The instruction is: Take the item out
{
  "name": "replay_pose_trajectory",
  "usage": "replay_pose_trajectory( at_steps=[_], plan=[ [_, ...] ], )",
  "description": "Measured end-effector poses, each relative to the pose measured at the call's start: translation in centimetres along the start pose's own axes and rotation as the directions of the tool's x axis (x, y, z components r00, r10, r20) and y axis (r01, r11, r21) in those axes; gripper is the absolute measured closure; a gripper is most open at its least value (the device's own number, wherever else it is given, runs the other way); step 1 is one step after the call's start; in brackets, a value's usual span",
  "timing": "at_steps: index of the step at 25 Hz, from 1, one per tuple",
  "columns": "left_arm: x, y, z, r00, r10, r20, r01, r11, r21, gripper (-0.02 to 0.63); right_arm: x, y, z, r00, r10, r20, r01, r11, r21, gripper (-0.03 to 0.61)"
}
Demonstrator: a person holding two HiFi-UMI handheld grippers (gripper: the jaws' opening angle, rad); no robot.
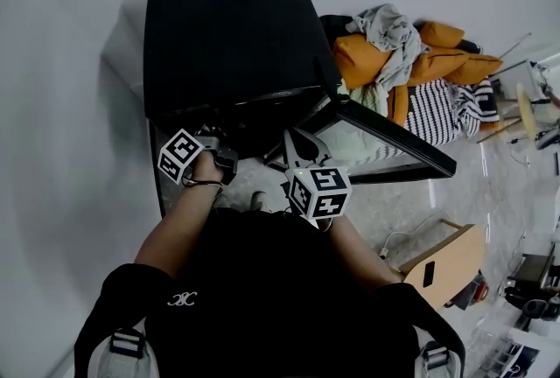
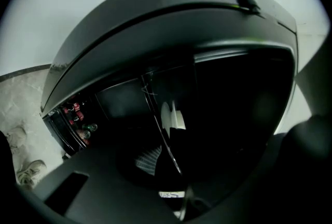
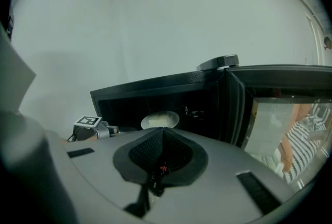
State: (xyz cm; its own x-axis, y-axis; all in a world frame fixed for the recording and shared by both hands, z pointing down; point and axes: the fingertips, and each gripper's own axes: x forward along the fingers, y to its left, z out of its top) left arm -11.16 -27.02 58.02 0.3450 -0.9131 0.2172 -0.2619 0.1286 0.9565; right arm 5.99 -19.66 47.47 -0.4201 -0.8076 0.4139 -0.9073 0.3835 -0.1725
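A black microwave-like cabinet stands against the wall with its door swung open to the right. Inside lies a white plate, seen edge-on in the left gripper view. My left gripper reaches into the dark opening, and the plate's rim sits right at its tips. The dark hides whether the pads touch the rim. From the right gripper view the left gripper is at the opening's left. My right gripper hovers in front of the opening, shut and empty.
A heap of orange, grey and striped clothes lies right of the cabinet behind the open door. A cardboard box stands on the floor at the lower right. A shoe lies on the floor to the left. A white wall is behind.
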Motion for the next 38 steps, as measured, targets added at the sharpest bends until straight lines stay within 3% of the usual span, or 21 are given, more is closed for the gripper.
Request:
replay_pose_trajectory(
  at_steps=[23, 31, 38],
  plan=[
    [-3.6, 0.6, -2.7, 0.998, 0.034, -0.053, -0.035, 0.999, -0.03, 0.552, 4.0, 1.1, -1.6, 0.999, 0.037, -0.038, -0.036, 0.999, 0.039, 0.571],
    [-4.8, 0.5, -3.4, 0.996, 0.045, -0.071, -0.049, 0.998, -0.045, 0.552, 5.3, -0.3, -2.6, 0.998, 0.007, -0.064, 0.005, 0.983, 0.184, 0.571],
    [-5.5, 0.7, -4.0, 0.995, 0.052, -0.083, -0.056, 0.997, -0.051, 0.552, 5.8, -2.1, -3.2, 0.997, -0.071, -0.043, 0.082, 0.94, 0.332, 0.557]
  ],
)
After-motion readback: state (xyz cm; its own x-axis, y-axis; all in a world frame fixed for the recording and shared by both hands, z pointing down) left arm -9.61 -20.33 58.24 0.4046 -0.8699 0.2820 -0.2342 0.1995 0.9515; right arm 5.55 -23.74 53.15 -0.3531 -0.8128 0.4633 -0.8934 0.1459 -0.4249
